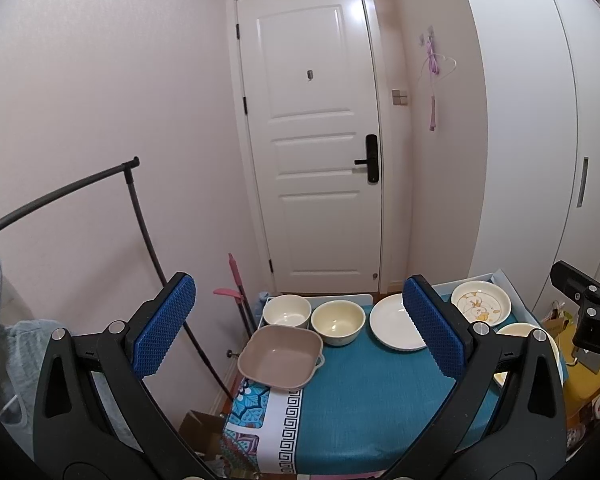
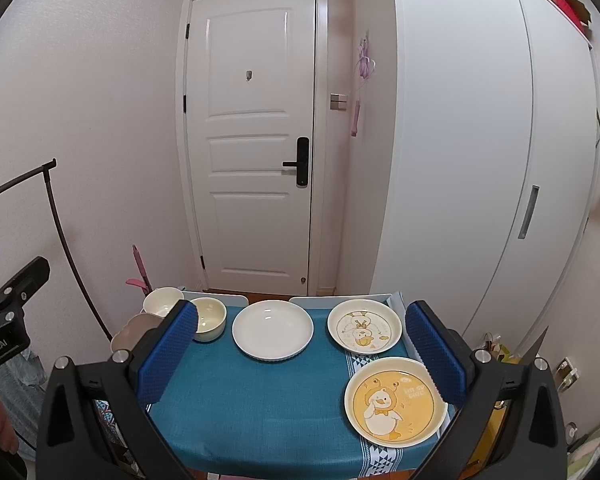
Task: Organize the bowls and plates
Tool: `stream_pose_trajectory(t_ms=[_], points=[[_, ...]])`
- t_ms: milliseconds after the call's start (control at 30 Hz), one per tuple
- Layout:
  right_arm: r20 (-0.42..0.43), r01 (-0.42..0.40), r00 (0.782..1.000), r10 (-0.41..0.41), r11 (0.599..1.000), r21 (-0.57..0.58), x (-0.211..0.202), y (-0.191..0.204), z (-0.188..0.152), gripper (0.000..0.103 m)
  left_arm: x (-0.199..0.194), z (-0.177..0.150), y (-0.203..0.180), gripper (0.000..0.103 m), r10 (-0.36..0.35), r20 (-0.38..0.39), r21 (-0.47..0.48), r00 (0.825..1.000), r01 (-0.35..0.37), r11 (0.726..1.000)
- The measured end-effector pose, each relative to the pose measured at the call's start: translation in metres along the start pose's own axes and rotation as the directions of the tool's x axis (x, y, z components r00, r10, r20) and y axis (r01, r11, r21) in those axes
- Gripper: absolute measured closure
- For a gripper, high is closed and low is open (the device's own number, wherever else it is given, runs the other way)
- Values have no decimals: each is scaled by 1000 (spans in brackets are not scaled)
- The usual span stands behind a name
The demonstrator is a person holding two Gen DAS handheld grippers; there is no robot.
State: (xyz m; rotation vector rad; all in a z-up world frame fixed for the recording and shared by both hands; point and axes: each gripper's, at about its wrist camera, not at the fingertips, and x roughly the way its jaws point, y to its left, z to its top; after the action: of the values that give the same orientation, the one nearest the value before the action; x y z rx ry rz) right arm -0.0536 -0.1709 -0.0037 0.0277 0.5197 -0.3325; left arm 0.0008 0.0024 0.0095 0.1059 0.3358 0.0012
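On a small table with a teal cloth (image 1: 364, 400) (image 2: 268, 408) stand a square beige bowl (image 1: 280, 358) (image 2: 134, 330), a white bowl (image 1: 287, 311) (image 2: 162, 301) and a cream bowl (image 1: 338, 322) (image 2: 210, 318). A plain white plate (image 1: 392, 328) (image 2: 273, 329), a white duck plate (image 1: 481, 303) (image 2: 364, 326) and a yellow duck plate (image 2: 394, 400) (image 1: 504, 330) lie to their right. My left gripper (image 1: 300, 328) hovers open before the bowls, holding nothing. My right gripper (image 2: 302, 350) is open above the plates, empty.
A white door (image 1: 312, 140) (image 2: 252, 136) stands behind the table, and a white wardrobe (image 2: 480, 160) to the right. A dark clothes rail (image 1: 140, 248) and pink broom (image 1: 236, 280) stand left of the table. White trays (image 2: 220, 299) edge the table's back.
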Motion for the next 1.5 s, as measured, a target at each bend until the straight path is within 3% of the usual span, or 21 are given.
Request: stream_pose_trajectory(t_ms=[967,1100,1267,1500], points=[[1,2,1000,-2,1000,1,4,0,-1,0,7,1,5,0,-5,-2,0,1000,5,1000],[-4,8,1000,-8,1000,3,6,1,-4,0,24,-4,-2,0,-80,-36,23,996,80,996],[-54,39,998,-38,999,16,32,-6,-21,0,70,-25,-28,0,-217,-143,61,966,227,972],[-202,115,975,-95,989,90,79,-49,-71,0,141,-56,-89,0,-376,-319,97,870,425,900]])
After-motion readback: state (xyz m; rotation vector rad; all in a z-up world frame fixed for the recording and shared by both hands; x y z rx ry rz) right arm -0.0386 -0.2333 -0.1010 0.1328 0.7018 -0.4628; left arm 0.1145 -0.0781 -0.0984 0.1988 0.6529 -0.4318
